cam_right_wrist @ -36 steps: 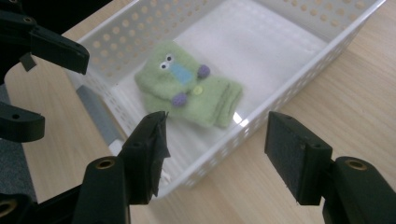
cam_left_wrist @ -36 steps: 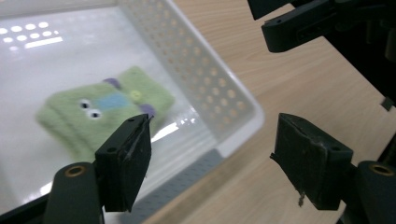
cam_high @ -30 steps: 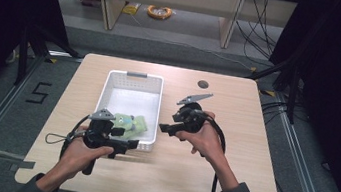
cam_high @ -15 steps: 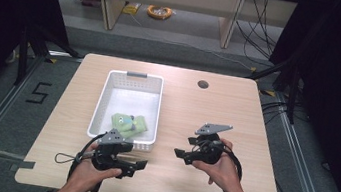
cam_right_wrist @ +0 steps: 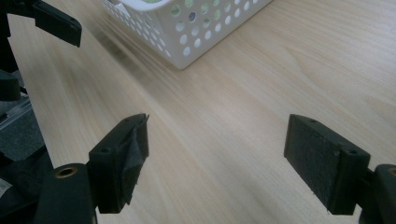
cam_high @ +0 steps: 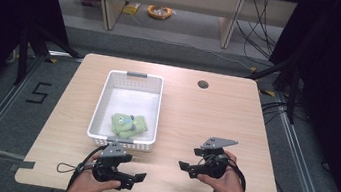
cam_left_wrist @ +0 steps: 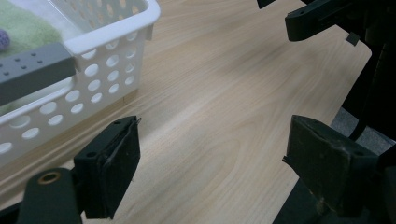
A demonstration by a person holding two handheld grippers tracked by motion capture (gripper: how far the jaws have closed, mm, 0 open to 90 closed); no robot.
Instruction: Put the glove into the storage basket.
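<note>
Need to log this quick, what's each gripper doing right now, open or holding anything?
Left gripper: open, holding nothing, jaws just opening.
Right gripper: open, holding nothing, jaws just opening.

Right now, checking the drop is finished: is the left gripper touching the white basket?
Apart. The high view shows bare table between the left gripper and the white basket; its jaws stand open.

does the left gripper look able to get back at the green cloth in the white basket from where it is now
Probably yes. The left gripper, jaws just opened and empty, sits just outside the white perforated plastic basket; the folded green cloth lies uncovered near that end, so only the basket's wall needs clearing.
</note>
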